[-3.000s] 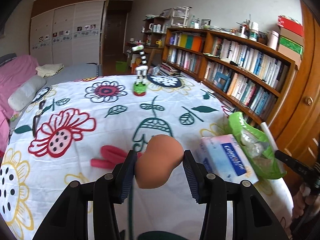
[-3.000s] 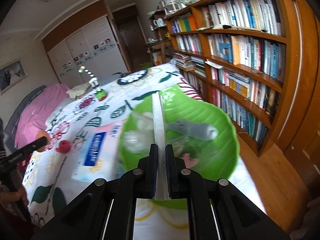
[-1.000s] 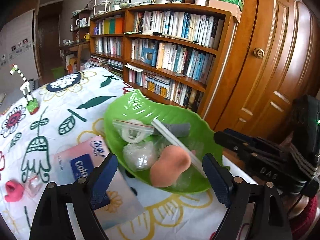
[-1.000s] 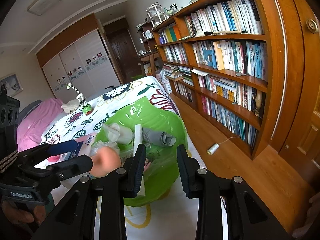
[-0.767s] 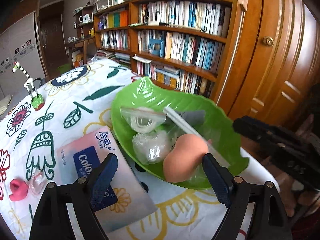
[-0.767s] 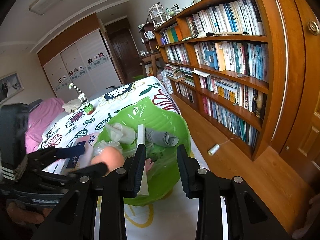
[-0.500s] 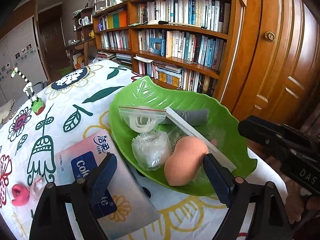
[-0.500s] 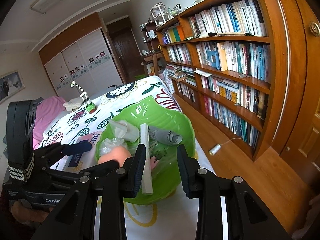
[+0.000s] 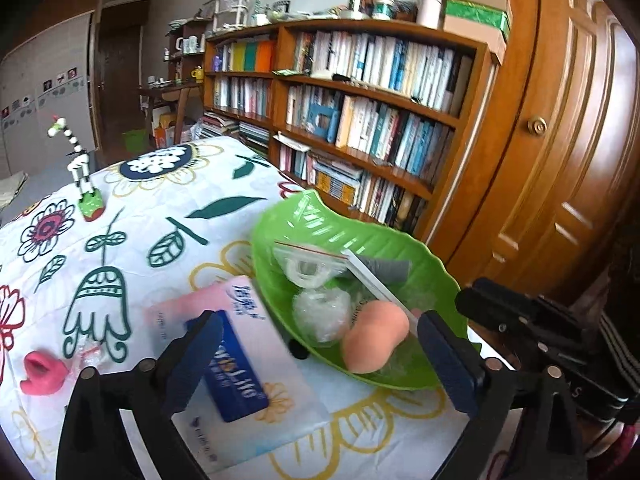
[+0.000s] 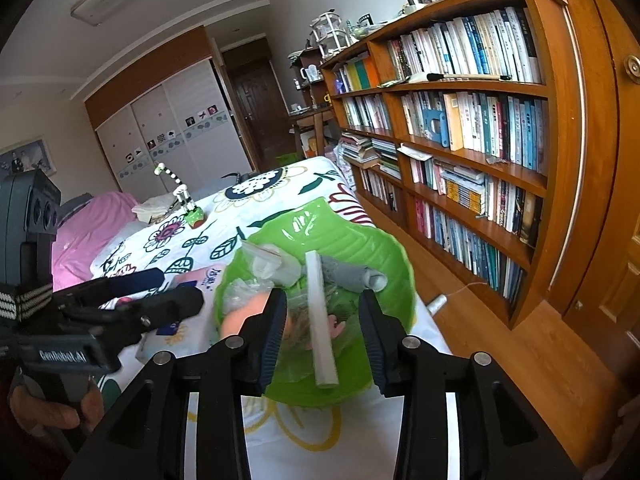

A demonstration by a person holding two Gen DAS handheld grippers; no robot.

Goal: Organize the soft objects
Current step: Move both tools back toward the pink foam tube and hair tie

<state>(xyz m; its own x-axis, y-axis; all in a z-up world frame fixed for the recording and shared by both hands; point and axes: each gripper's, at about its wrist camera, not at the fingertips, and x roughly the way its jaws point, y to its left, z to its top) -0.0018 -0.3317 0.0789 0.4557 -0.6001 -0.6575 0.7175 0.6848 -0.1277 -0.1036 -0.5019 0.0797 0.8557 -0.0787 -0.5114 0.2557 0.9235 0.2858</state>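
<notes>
A green leaf-shaped bowl (image 9: 360, 236) sits at the bed's right edge; it also shows in the right wrist view (image 10: 396, 268). In it lie a peach sponge (image 9: 374, 342), a white strip (image 10: 320, 320), a grey roll (image 10: 352, 276) and clear plastic bags (image 9: 320, 314). My left gripper (image 9: 320, 360) is open and empty, just short of the bowl. My right gripper (image 10: 322, 332) is open and empty over the bowl's near rim. A pink tissue pack (image 9: 240, 368) lies left of the bowl. A pink soft piece (image 9: 42, 372) lies at far left.
The bed has a white floral cover (image 9: 120, 216). A striped giraffe figure (image 9: 82, 176) stands at its far side. A wooden bookcase (image 9: 360, 112) and a wooden door (image 9: 568, 140) line the right. Bare wood floor (image 10: 500, 340) runs beside the bed.
My left gripper carried the peach sponge to the bowl, let it go there and drew back. My right gripper released the white strip into the bowl and opened wider.
</notes>
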